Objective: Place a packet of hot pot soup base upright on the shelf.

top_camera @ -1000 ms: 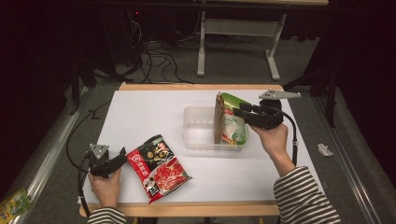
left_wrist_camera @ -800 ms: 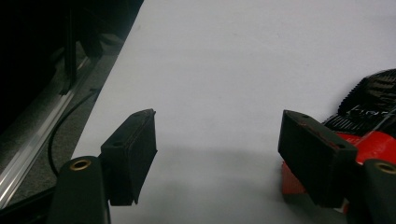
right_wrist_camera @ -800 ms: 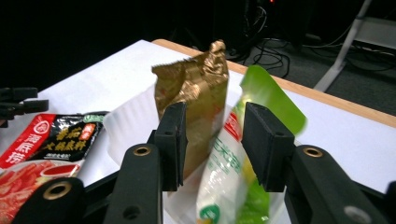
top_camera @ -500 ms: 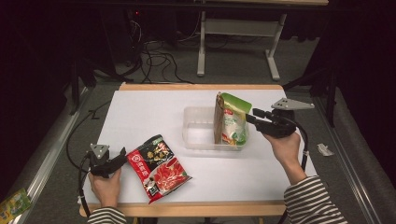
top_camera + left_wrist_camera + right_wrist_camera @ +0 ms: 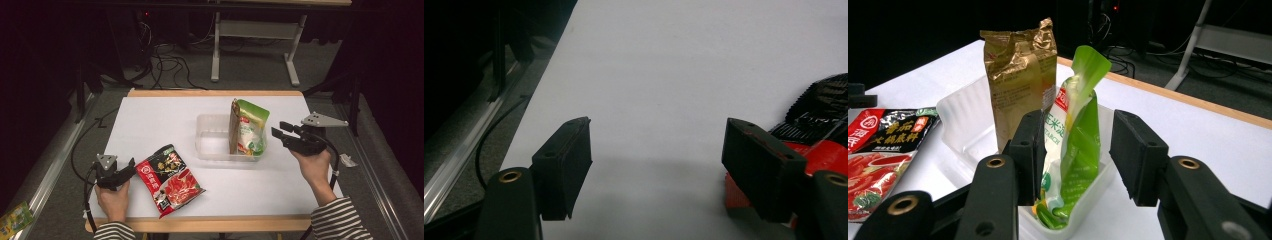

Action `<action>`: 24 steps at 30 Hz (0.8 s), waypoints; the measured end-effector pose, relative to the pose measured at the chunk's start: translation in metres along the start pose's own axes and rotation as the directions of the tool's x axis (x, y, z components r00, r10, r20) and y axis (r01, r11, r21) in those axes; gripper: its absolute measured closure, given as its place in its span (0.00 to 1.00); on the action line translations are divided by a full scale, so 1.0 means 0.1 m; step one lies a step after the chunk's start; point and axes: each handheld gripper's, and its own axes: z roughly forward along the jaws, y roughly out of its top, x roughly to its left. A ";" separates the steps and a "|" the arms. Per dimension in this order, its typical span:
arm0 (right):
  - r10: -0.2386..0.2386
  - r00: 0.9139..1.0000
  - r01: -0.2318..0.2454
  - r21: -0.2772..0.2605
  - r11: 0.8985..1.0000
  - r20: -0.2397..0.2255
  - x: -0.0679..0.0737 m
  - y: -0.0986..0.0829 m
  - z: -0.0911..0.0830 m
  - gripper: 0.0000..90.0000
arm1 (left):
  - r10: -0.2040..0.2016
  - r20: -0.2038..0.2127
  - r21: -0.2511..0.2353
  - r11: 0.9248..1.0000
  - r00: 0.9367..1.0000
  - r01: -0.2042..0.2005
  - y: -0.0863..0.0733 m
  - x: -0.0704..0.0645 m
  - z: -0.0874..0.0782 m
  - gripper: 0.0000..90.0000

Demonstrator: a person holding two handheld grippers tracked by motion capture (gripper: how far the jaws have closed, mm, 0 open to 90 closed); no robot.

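Observation:
A clear plastic tray (image 5: 212, 142) sits mid-table. Standing in its right end are a gold pouch (image 5: 234, 125) (image 5: 1018, 75) and a green-and-white pouch (image 5: 251, 131) (image 5: 1073, 135). My right gripper (image 5: 276, 131) (image 5: 1075, 155) is open just right of the tray, jaws pointing at the green pouch and apart from it. A red-and-black sauce packet (image 5: 169, 178) (image 5: 824, 130) lies flat near the front left. My left gripper (image 5: 131, 166) (image 5: 656, 165) rests open on the table, its right jaw at the packet's left edge.
The white table top (image 5: 160, 120) has a wooden edge (image 5: 215, 93). Cables (image 5: 165, 55) and a metal frame (image 5: 255, 30) lie on the floor behind. A green packet (image 5: 15, 219) lies on the floor at the front left. A rail (image 5: 50, 165) runs along the left side.
My right gripper has let go of the green pouch, opened and drawn back to the right. The pouch stays standing in the tray. The left gripper has not moved.

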 end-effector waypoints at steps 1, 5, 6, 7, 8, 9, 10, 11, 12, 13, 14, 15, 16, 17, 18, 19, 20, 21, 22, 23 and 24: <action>0.002 1.000 -0.002 0.002 1.000 0.002 0.00 -0.01 -0.01 0.64 | 0.000 0.000 0.000 1.000 1.000 0.000 0.00 0.00 0.00 0.32; 0.005 1.000 -0.005 -0.006 1.000 0.007 -0.02 -0.05 -0.05 0.64 | 0.000 0.000 0.000 1.000 1.000 0.000 0.00 0.00 0.00 0.32; 0.008 1.000 -0.008 -0.005 1.000 0.012 -0.02 -0.06 -0.06 0.64 | 0.000 0.000 -0.001 1.000 1.000 0.000 0.00 0.00 0.00 0.32; 0.004 1.000 -0.004 -0.004 1.000 0.011 -0.03 -0.08 -0.06 0.64 | 0.000 0.000 -0.001 1.000 1.000 0.000 0.00 0.00 0.00 0.32; 0.006 1.000 -0.006 -0.003 1.000 0.010 -0.03 -0.09 -0.07 0.63 | 0.000 0.000 -0.001 1.000 1.000 0.000 0.00 0.00 0.00 0.32; 0.011 1.000 -0.011 0.000 1.000 0.013 -0.04 -0.11 -0.07 0.63 | 0.000 0.000 -0.001 1.000 1.000 0.000 0.00 0.00 0.00 0.32; 0.013 1.000 -0.013 0.003 1.000 0.011 -0.05 -0.12 -0.07 0.63 | -0.003 0.000 -0.003 1.000 1.000 0.003 0.00 0.00 0.00 0.32; 0.014 1.000 -0.014 0.007 1.000 0.013 -0.05 -0.14 -0.08 0.63 | 0.000 0.000 0.000 1.000 1.000 0.000 0.00 0.00 0.00 0.32; 0.012 1.000 -0.012 0.005 1.000 0.014 -0.06 -0.15 -0.08 0.63 | 0.000 0.000 -0.001 1.000 1.000 0.000 0.00 0.00 0.00 0.32; 0.014 1.000 -0.014 0.001 1.000 0.016 -0.07 -0.17 -0.08 0.63 | -0.001 0.000 0.000 1.000 1.000 0.001 0.00 0.00 0.00 0.32; 0.017 1.000 -0.017 0.004 1.000 0.022 -0.07 -0.18 -0.09 0.63 | -0.001 0.000 0.000 1.000 1.000 0.001 0.00 0.00 0.00 0.32; 0.019 1.000 -0.019 0.001 1.000 0.024 -0.08 -0.20 -0.10 0.63 | -0.001 0.000 0.000 1.000 1.000 0.001 0.00 0.00 0.00 0.32; 0.024 0.999 -0.024 0.000 1.000 0.028 -0.08 -0.21 -0.10 0.63 | -0.004 0.000 -0.002 1.000 1.000 0.004 0.00 0.00 0.00 0.32; 0.029 0.999 -0.029 -0.005 1.000 0.026 -0.09 -0.23 -0.11 0.63 | -0.001 0.000 0.001 1.000 1.000 0.001 0.00 0.00 0.00 0.32; 0.035 0.999 -0.035 -0.002 0.999 0.027 -0.10 -0.25 -0.11 0.63 | -0.001 -0.001 0.002 1.000 1.000 0.001 0.00 0.00 0.00 0.32; 0.043 0.999 -0.043 -0.002 0.999 0.028 -0.10 -0.27 -0.12 0.63 | -0.001 0.000 0.006 1.000 1.000 0.001 0.00 0.00 0.00 0.32; 0.042 0.999 -0.043 0.002 0.999 0.029 -0.11 -0.30 -0.12 0.63 | -0.002 0.001 0.007 1.000 1.000 0.002 0.00 0.00 0.00 0.32; 0.046 0.998 -0.046 -0.003 0.999 0.031 -0.12 -0.33 -0.12 0.63 | -0.006 0.001 0.005 1.000 1.000 0.006 0.00 0.00 0.00 0.32; 0.058 0.998 -0.058 -0.002 0.998 0.035 -0.13 -0.37 -0.13 0.63 | -0.002 0.001 0.008 1.000 1.000 0.002 0.00 0.00 0.00 0.32; 0.057 0.998 -0.057 -0.002 0.998 0.037 -0.14 -0.39 -0.13 0.63 | -0.001 0.001 0.006 1.000 1.000 0.001 0.00 0.00 0.00 0.32; 0.062 0.997 -0.062 0.003 0.998 0.039 -0.15 -0.43 -0.13 0.63 | -0.001 -0.001 0.002 1.000 1.000 0.001 0.00 0.00 0.00 0.32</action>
